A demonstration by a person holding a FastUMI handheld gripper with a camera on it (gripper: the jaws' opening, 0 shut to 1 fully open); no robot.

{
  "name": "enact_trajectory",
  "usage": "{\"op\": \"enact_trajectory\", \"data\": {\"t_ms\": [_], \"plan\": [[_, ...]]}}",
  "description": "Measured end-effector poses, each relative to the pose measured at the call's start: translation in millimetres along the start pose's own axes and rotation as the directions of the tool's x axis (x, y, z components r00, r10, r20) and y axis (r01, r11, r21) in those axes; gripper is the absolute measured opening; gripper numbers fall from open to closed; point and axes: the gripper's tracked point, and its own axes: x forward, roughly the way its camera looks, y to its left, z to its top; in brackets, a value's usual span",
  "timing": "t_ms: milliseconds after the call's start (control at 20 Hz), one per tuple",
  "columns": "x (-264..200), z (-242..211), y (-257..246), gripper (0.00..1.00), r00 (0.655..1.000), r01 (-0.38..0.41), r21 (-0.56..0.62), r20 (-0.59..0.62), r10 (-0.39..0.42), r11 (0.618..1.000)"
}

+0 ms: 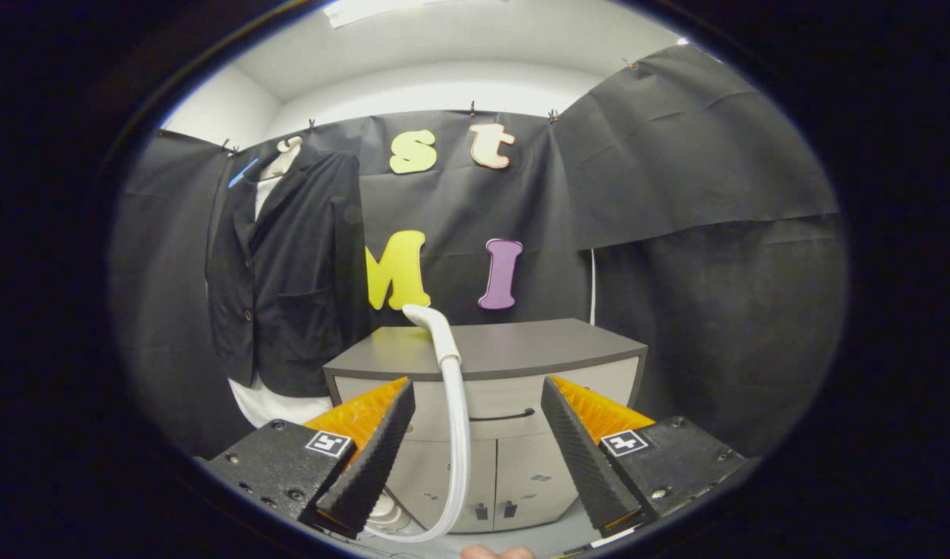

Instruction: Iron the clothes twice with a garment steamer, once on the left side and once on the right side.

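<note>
- Booth wall: black cloth hangs behind and to both sides of the scene; white room wall and ceiling show above it.
- Cabinet: grey, with a flat top surface, a drawer with a dark handle and two lower doors. It stands against the cloth, straight ahead of the fingers.
- Jacket: dark, hung on a pale hanger form against the cloth, to the left of the cabinet, its lower right edge just beside the cabinet's left corner. A white garment shows at the collar and below the hem.
- Steamer hose: white, rising from a pale base low between the fingers, up across the cabinet front; its curved end bends left over the cabinet top.
- Gripper: the fingers stand wide apart and hold nothing; the hose passes between them without touching either.
- A fingertip of a person shows below the fingers.
</note>
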Motion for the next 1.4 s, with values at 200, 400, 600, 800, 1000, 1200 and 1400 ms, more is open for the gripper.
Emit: {"op": "enact_trajectory", "data": {"t_ms": [200, 400, 600, 800, 1000, 1200, 1400], "plan": [[-0.4, -1.0, -2.0, 1.0, 1.0, 0.016, -0.001, -0.009, -0.016, 1.0], [-5.9, 5.6, -3.3, 1.0, 1.0, 0.02, -0.006, 0.003, -0.02, 1.0], [-4.2, 11.3, -1.7, 1.0, 1.0, -0.001, 0.002, 0.011, 0.001, 1.0], [3.7, 7.4, 1.5, 1.0, 0.998, -0.057, 0.032, -0.024, 0.058, 0.998], [54.1, 22.8, 22.2, 1.0, 0.989, -0.126, 0.022, -0.079, 0.127, 0.992], [91.5, 40.0, 39.1, 1.0, 0.974, -0.177, 0.025, -0.139, 0.179, 0.984], [138.8, 42.2, 36.4, 1.0, 0.95, -0.192, 0.024, -0.246, 0.192, 0.981]]}}
